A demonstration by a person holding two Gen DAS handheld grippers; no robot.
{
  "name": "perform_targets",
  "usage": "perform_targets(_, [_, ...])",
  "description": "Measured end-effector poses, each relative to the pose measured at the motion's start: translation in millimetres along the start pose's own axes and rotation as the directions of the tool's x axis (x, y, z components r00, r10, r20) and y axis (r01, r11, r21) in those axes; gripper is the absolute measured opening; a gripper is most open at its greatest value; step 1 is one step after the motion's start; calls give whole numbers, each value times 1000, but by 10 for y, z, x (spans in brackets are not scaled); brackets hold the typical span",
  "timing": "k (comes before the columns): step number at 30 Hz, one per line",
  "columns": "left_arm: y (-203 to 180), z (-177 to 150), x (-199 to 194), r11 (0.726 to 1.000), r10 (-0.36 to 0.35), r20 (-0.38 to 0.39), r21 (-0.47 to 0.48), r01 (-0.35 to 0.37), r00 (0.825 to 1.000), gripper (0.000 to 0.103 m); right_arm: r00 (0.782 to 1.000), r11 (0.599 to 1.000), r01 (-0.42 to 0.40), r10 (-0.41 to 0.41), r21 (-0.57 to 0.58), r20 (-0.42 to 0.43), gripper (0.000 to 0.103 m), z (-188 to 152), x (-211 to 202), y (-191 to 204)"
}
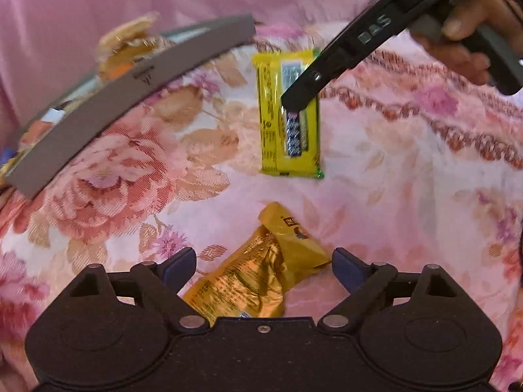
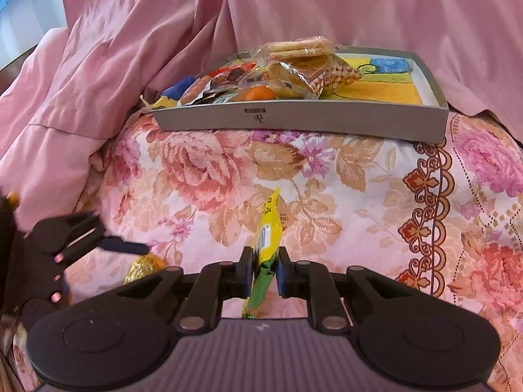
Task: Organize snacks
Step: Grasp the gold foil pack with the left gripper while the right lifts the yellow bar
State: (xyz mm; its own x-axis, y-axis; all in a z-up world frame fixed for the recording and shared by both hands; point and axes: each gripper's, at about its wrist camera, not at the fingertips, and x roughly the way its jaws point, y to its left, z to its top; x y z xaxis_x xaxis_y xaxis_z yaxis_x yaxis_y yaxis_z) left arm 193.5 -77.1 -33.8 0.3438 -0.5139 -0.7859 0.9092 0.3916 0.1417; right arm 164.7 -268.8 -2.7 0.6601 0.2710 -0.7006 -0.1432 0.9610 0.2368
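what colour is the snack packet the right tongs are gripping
Yellow, with green at its end. The snack packet shows best in the right wrist view, clamped in the right tongs.

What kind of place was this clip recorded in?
Probably a bedroom, worked on a bed: a floral bedspread covers the soft, rounded surface, and a pink sheet is bunched behind it. A shallow grey box of snacks sits directly on the fabric.

Soft, even daylight, with fisheye bending at the edges.
Motion blur smears the grey box [image 1: 130, 78]; shadows beside it stay faint.
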Motion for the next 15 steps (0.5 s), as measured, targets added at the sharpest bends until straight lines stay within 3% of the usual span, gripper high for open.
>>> perform_targets(4, [76,9,107,999,-17,-55,-29,15,998,90,1000,1000,-7,7,-13,-10,17,-24,35,7])
perform_targets(8, [160,-51,84,989,-55,-59,-138,47,997,79,1000,999,-21,20,-30,-22,16,-54,77,48])
perform_targets(12, [82,-133,-1,975,-5,-67,-221,-10,998,75,1000,999,-26,25,-27,-17,14,-82,80,63])
perform_targets(15, [-26,-176,-93,946,47,-92,-316,-74,995,73,1000,999,-21,21,-37,3,14,-135,40,79])
